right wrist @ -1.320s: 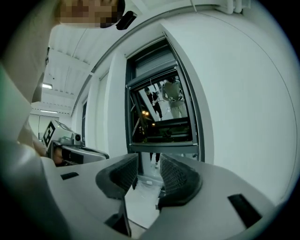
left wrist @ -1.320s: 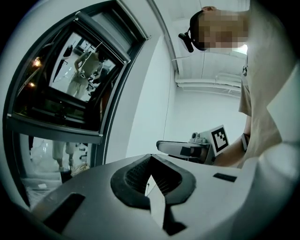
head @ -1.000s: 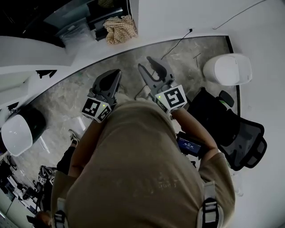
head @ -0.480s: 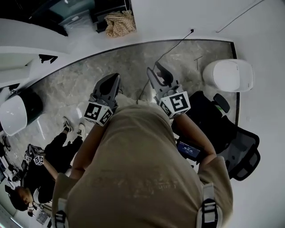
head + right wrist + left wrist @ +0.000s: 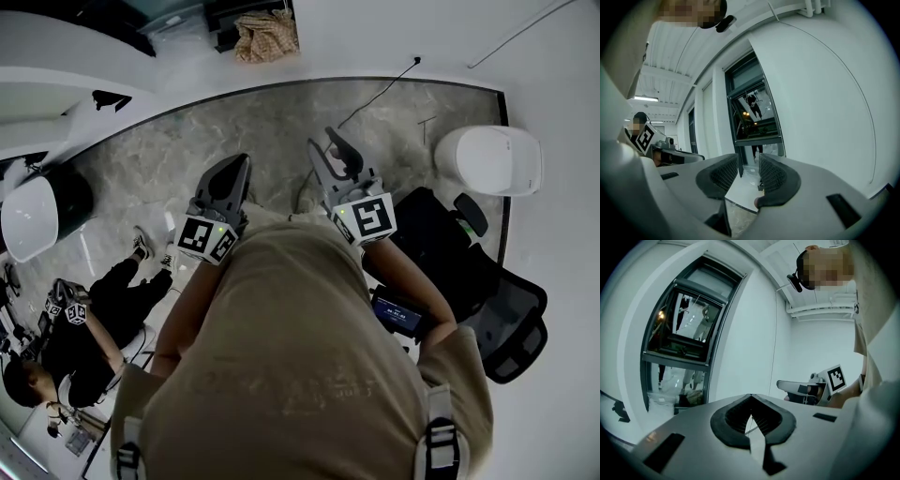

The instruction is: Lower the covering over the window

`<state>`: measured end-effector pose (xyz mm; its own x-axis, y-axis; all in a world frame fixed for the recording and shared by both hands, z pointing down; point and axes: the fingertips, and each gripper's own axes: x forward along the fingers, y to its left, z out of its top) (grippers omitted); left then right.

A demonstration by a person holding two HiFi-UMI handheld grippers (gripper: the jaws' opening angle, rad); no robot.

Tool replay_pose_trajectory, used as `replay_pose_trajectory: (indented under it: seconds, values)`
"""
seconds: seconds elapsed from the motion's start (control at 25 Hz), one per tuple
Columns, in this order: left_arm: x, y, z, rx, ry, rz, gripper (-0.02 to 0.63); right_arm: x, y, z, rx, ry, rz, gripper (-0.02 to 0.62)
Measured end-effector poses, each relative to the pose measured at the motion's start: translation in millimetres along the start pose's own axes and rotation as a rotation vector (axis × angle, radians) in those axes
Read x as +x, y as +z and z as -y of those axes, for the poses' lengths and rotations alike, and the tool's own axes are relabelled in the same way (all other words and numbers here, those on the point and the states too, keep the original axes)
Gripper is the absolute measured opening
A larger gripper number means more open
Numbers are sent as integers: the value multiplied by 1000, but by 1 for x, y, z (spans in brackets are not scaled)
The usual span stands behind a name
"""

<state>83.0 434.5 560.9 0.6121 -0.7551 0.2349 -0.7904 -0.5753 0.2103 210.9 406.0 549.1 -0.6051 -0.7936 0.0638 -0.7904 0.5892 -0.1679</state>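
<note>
The dark-framed window (image 5: 679,329) is set in a curved white wall, ahead and to the left in the left gripper view. It also lies straight past the jaws in the right gripper view (image 5: 754,117). I cannot make out a covering on it. A thin cord (image 5: 774,343) hangs down the wall beside it. My left gripper (image 5: 239,161) (image 5: 750,397) is shut and empty. My right gripper (image 5: 326,145) (image 5: 749,159) stands open with nothing between its pads. Both are held side by side in front of the body, apart from the wall.
A black office chair (image 5: 487,281) stands close on the right, with a white round bin (image 5: 492,159) beyond it. Another white bin (image 5: 28,216) is at the left. A person (image 5: 84,328) sits low at the lower left. A bundle of cloth (image 5: 267,36) lies by the window.
The head view has swung, so floor and wall have shifted right. A seated person has come into view at lower left. Both grippers stay side by side, jaws unchanged.
</note>
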Motion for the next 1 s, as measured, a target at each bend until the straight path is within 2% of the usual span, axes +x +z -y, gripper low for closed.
replay_pose_trajectory:
  seconds: [0.2, 0.4, 0.56, 0.68, 1.0]
  values:
    - [-28, -11, -5, -9, 7, 22, 14, -10, -10, -22, -31, -17, -23, 143]
    - [-71, -22, -21, -39, 29, 28, 14, -19, -25, -54, -12, -52, -79, 143]
    - [-102, -21, -45, -60, 34, 38, 15, -6, -34, -89, -92, -53, -147, 141]
    - [-122, -20, -64, -62, 24, 41, 14, 4, -43, -117, -132, -55, -200, 96]
    - [-162, -24, -92, -62, -26, 40, 14, 17, -40, -171, -143, -93, -175, 94]
